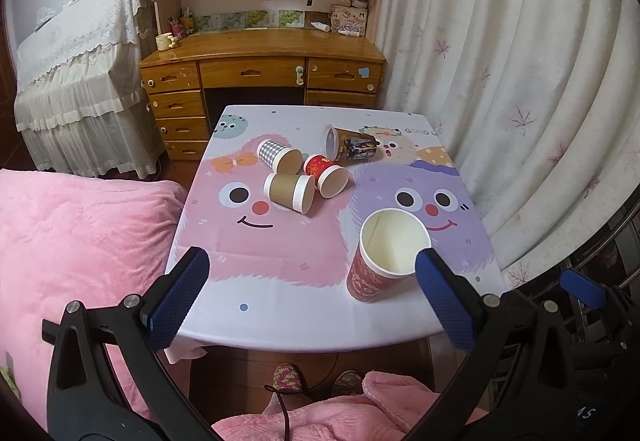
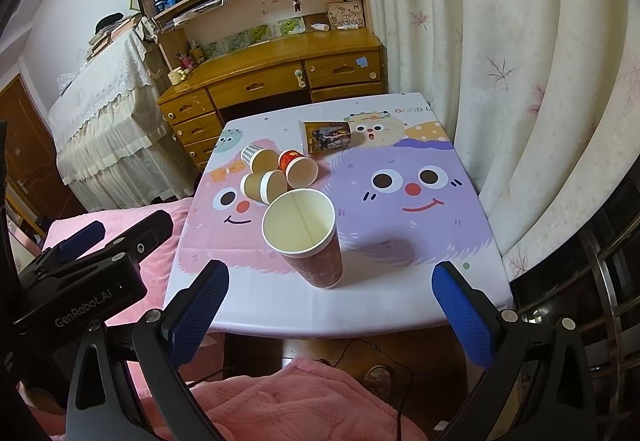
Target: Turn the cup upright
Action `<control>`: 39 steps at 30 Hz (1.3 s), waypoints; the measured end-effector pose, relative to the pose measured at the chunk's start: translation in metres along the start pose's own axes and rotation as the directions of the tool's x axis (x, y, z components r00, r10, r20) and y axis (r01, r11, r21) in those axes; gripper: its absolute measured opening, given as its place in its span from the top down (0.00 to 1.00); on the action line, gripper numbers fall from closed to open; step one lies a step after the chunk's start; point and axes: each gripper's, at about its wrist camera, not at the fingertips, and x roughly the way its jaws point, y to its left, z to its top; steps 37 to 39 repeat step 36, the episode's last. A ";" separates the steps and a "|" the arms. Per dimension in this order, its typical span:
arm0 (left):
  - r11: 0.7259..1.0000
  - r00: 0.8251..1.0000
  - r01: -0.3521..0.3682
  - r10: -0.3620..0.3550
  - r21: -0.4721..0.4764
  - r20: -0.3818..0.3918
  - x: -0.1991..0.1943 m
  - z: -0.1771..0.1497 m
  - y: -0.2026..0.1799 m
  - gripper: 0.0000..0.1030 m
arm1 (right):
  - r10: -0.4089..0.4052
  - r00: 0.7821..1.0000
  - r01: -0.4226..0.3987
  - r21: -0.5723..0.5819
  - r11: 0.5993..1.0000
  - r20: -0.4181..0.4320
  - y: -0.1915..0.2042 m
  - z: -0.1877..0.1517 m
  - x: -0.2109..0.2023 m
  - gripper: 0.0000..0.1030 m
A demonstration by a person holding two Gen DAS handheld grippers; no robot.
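Note:
A tall red paper cup stands upright near the table's front edge, mouth up and empty. Further back several cups lie on their sides: a checked cup, a brown cup, a small red cup and a dark printed cup. My left gripper is open and empty, held before the front edge with its right finger just beside the upright cup. My right gripper is open and empty, just in front of that cup.
The small table wears a cartoon cloth. A pink blanket lies left and below. A curtain hangs on the right. A wooden desk with shelves stands behind. The left gripper's body shows at the right view's left.

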 end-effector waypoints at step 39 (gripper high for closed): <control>1.000 0.999 -0.010 0.009 -0.025 -0.052 0.026 0.005 0.001 0.01 | -0.003 0.996 0.003 -0.001 1.000 -0.085 0.004 0.003 0.021 0.00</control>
